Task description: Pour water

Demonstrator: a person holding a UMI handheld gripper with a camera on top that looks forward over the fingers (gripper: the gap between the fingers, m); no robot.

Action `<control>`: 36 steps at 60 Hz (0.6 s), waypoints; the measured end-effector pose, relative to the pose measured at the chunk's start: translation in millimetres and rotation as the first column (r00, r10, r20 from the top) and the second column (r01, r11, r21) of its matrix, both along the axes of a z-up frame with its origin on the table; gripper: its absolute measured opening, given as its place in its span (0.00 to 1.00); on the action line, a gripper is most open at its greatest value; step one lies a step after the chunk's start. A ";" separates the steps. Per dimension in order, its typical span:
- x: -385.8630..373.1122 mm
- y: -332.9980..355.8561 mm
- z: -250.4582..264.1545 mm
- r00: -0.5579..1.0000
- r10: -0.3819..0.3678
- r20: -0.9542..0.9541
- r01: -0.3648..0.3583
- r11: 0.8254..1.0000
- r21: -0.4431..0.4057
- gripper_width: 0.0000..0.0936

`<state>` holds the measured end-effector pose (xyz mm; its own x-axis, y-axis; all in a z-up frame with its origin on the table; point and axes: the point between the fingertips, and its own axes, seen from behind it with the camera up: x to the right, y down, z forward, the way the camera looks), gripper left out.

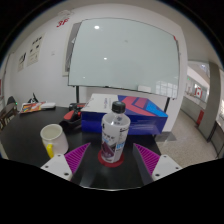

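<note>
1. The bottle (pixel 114 133) standing between the gripper (pixel 110 157) fingers has a red label, but its print is too small to read.
2. The blue and red box (pixel 128 112) behind the bottle on the table (pixel 30 140) bears markings, none legible.
3. Papers (pixel 33 50) pinned to the wall beside the whiteboard (pixel 125 55) carry print, and red marks (pixel 62 21) sit above them; none of this can be read.

Bottle (pixel 115 134): clear glossy plastic, dark cap, paper-like label. Cup (pixel 54 139): pale, matt, looks like paper. Gripper (pixel 111 160) pads (pixel 78 157): purple, ribbed, matt. Table (pixel 30 148): dark, smooth, slight sheen. Whiteboard (pixel 122 55): glossy white with a glare spot. Box (pixel 130 113): blue printed cardboard, slightly shiny.
</note>
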<state>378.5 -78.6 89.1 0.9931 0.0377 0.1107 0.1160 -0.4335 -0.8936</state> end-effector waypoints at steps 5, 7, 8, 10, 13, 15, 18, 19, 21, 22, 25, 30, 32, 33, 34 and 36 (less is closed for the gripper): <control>-10.0 -43.3 20.9 1.000 -0.013 0.028 0.013 1.000 0.009 0.91; -15.4 -62.5 29.7 0.999 -0.019 0.038 0.019 1.000 0.010 0.90; -18.5 -72.6 33.9 0.999 -0.023 0.042 0.023 1.000 0.010 0.91; -24.9 -91.5 42.7 0.998 -0.031 0.052 0.030 0.999 0.011 0.90; -34.7 -121.4 54.2 0.997 -0.040 0.070 0.039 0.999 0.013 0.90; -40.5 -141.9 60.8 0.995 -0.052 0.083 0.051 0.999 0.010 0.90; -50.2 -174.1 70.4 0.993 -0.066 0.101 0.066 0.998 0.003 0.90; -54.2 -183.6 73.2 0.992 -0.069 0.105 0.069 0.998 0.004 0.90; -62.0 -202.6 78.6 0.991 -0.073 0.114 0.073 0.997 0.003 0.90; -65.6 -211.5 81.0 0.990 -0.074 0.119 0.075 0.997 0.003 0.90; -76.4 -237.4 88.4 0.989 -0.081 0.126 0.081 0.997 0.006 0.90; -92.1 -272.3 99.4 0.990 -0.084 0.109 0.084 0.996 0.006 0.90; -98.1 -284.2 101.0 0.992 -0.085 0.093 0.085 0.996 0.003 0.90; -100.8 -289.3 101.3 0.993 -0.087 0.083 0.087 0.996 0.000 0.90; -102.6 -293.9 101.8 0.993 -0.090 0.075 0.091 0.996 -0.003 0.90; -104.6 -299.8 103.3 0.993 -0.099 0.070 0.100 0.995 -0.003 0.90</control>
